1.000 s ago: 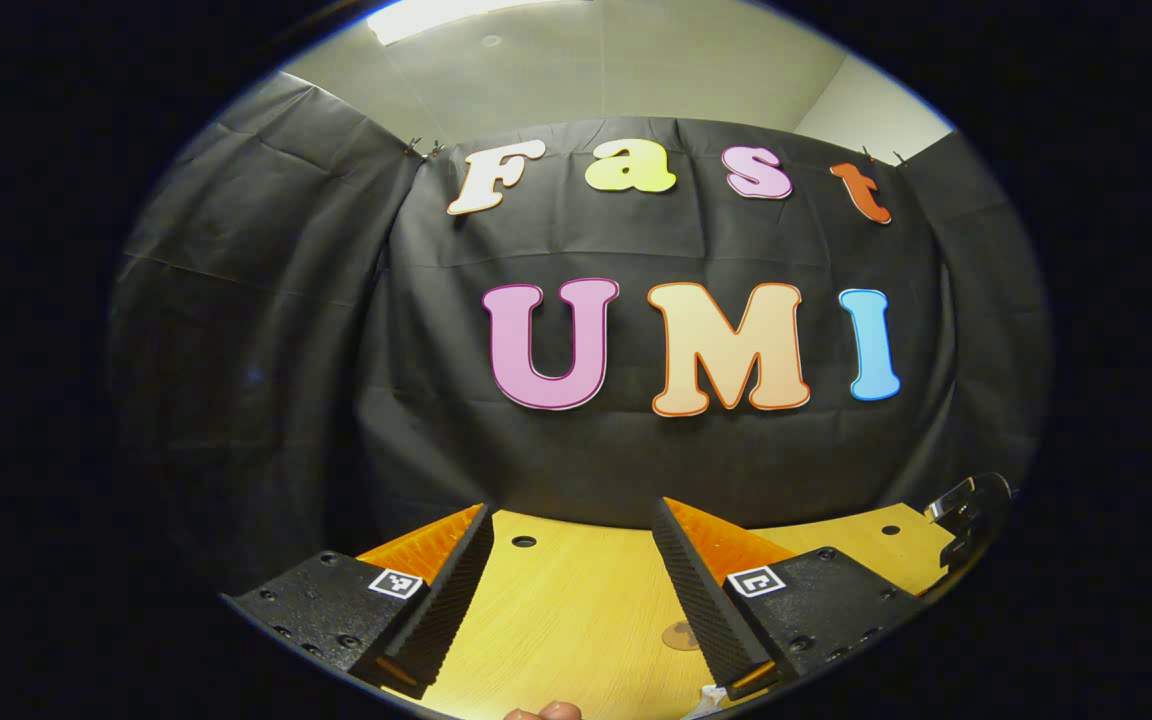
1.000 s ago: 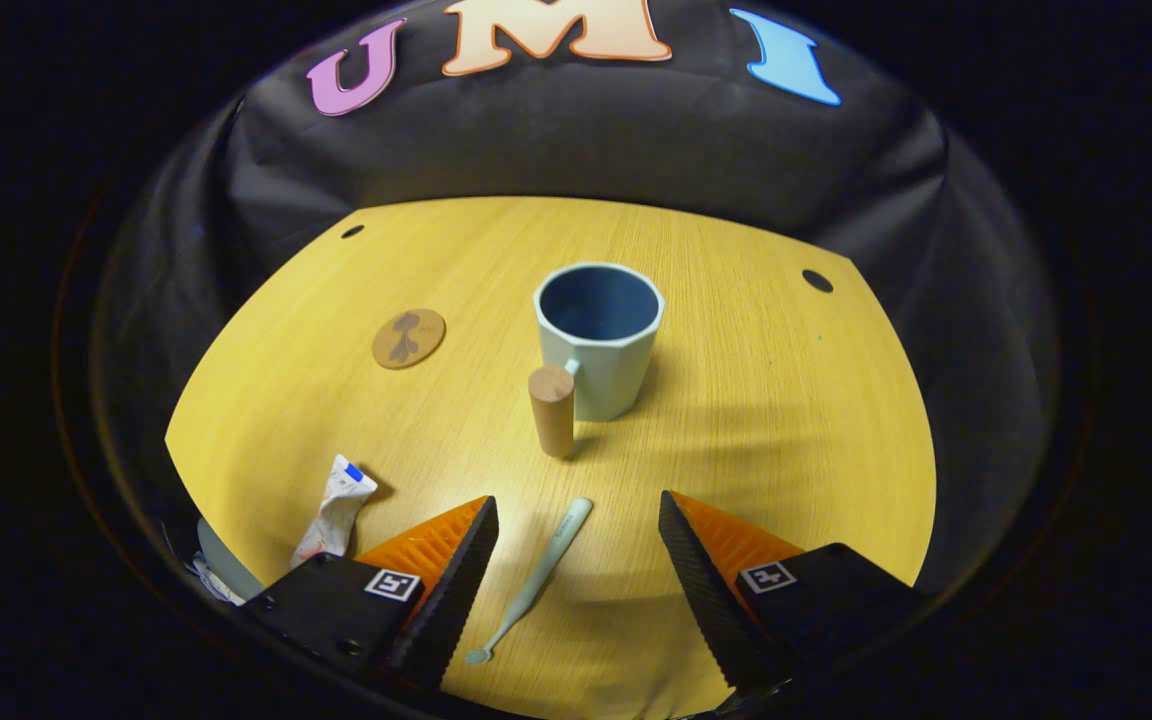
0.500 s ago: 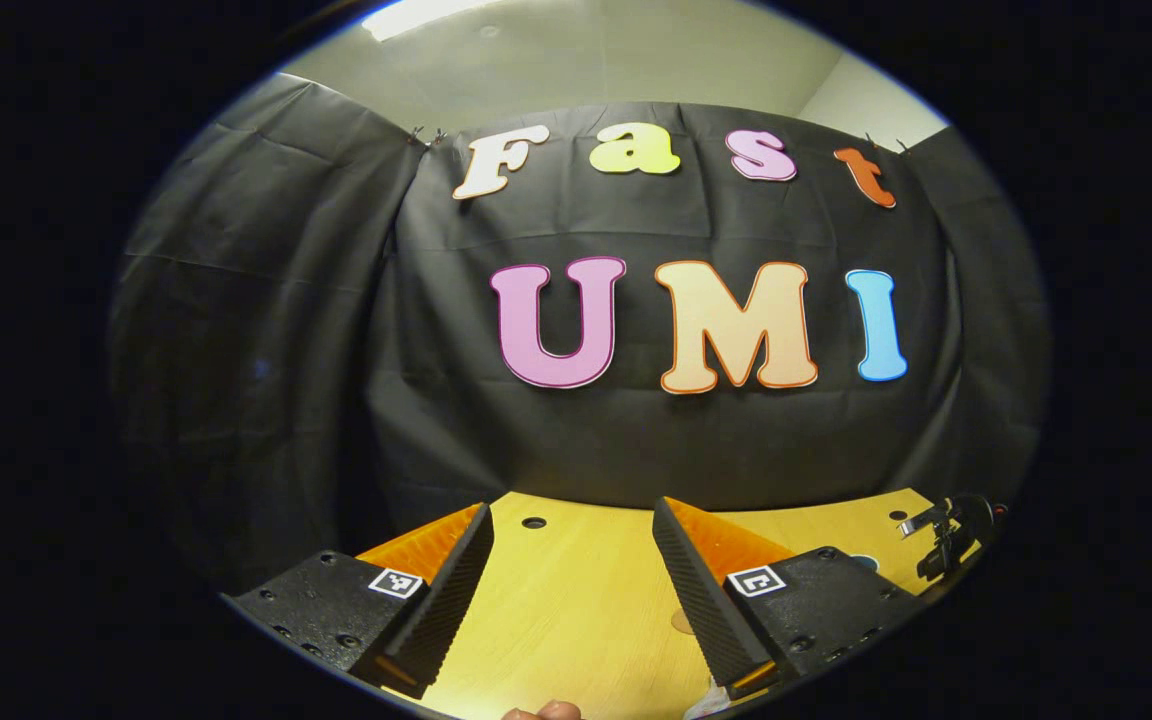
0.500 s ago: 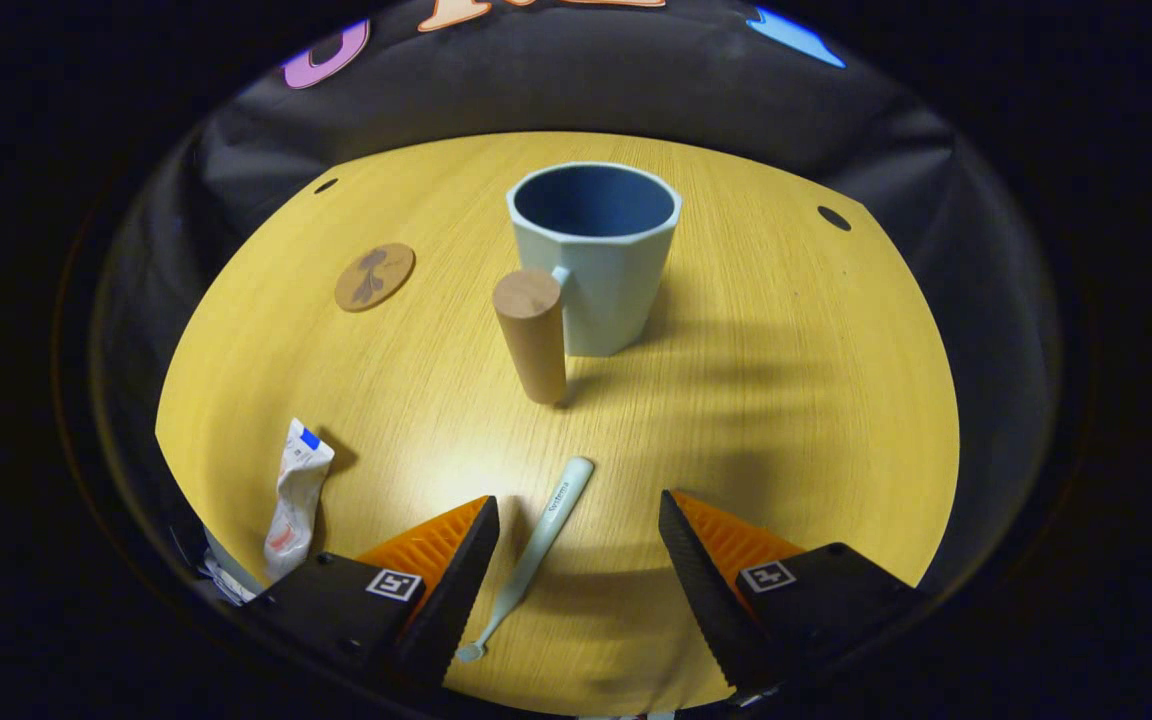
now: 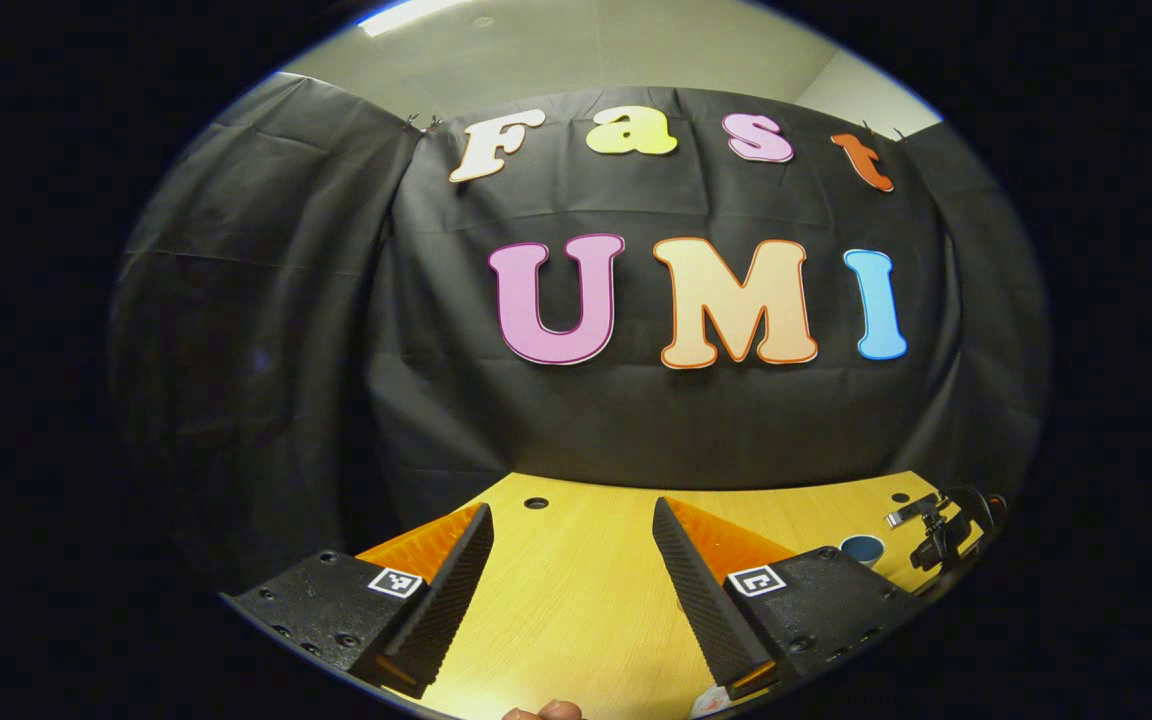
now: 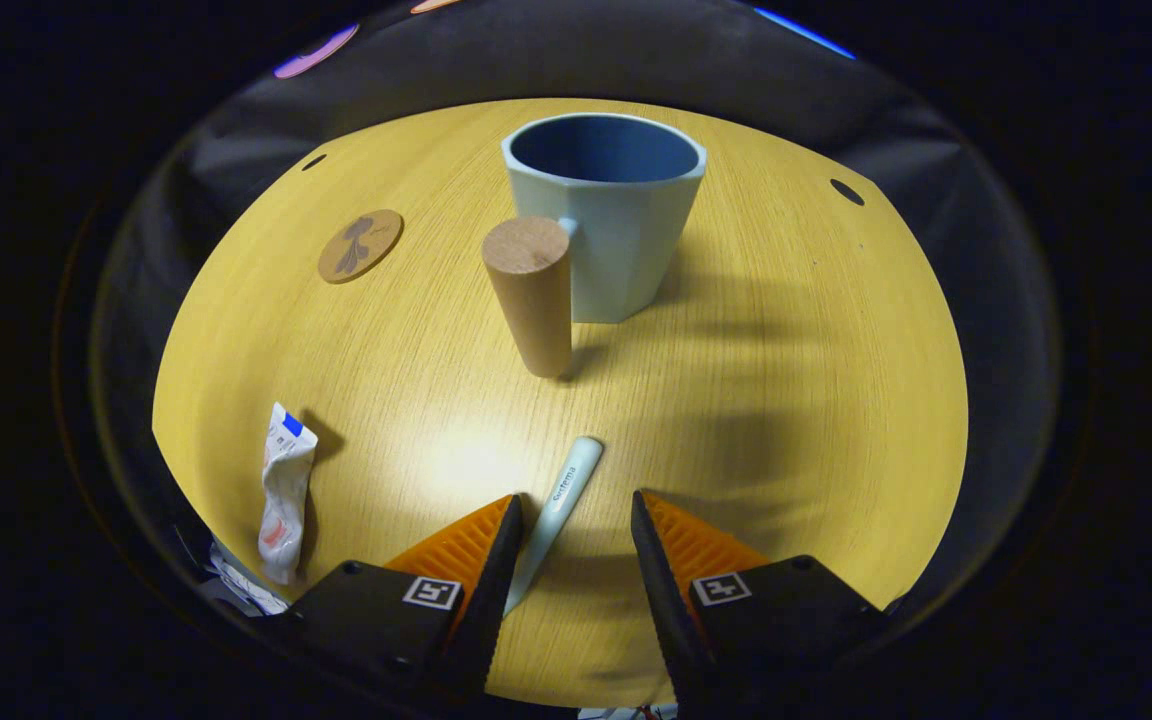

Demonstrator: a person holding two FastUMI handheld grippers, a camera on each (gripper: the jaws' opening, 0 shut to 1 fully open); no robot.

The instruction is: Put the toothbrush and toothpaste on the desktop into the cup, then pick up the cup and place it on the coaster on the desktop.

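Note:
In the right gripper view a pale green toothbrush (image 6: 564, 490) lies on the wooden desktop (image 6: 786, 400), its handle running between the fingers of my right gripper (image 6: 573, 505). That gripper is open, its jaws narrowed around the handle and not pressing on it. Beyond stands a pale blue cup (image 6: 616, 240) with a dark blue inside and a wooden peg handle (image 6: 531, 295). A round brown coaster (image 6: 360, 245) lies far left. A crumpled white toothpaste tube (image 6: 284, 490) lies near left. My left gripper (image 5: 571, 515) hovers open over the desktop (image 5: 576, 600), holding nothing.
In the left gripper view the cup's rim (image 5: 863, 547) and the other gripper (image 5: 941, 530) show at the far right. Small holes (image 6: 847, 191) sit near the desktop's far edge. A black cloth wall (image 5: 636, 420) closes off the back. A fingertip (image 5: 543, 711) shows at the bottom.
My right gripper has dropped and moved forward over the toothbrush, and its jaws have narrowed around the handle. The left gripper view has tilted down a little, showing more desktop.

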